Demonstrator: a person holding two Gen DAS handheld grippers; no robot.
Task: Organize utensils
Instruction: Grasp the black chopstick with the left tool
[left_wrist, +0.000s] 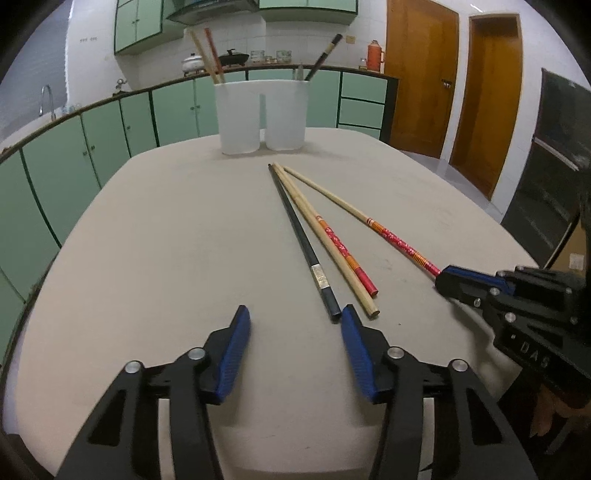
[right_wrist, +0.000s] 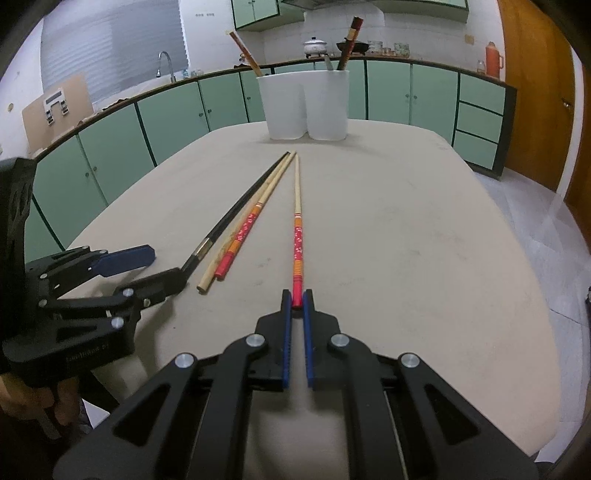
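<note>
Chopsticks lie loose on the worktop (left_wrist: 147, 240), handles toward you, tips converging toward the white two-compartment holder (left_wrist: 263, 116) at the far edge. Your right gripper (right_wrist: 296, 300) is clamped on the near red end of the rightmost red-patterned chopstick (right_wrist: 297, 236), which lies apart from the other three. Your left gripper (left_wrist: 291, 317) stands apart, nothing between its pads; the butt of the black chopstick (left_wrist: 299, 243) sits just beside its right finger (left_wrist: 356, 354), whether touching you cannot tell. Next right lie a plain bamboo chopstick (left_wrist: 332, 254) and a second red-patterned chopstick (left_wrist: 341, 247).
</note>
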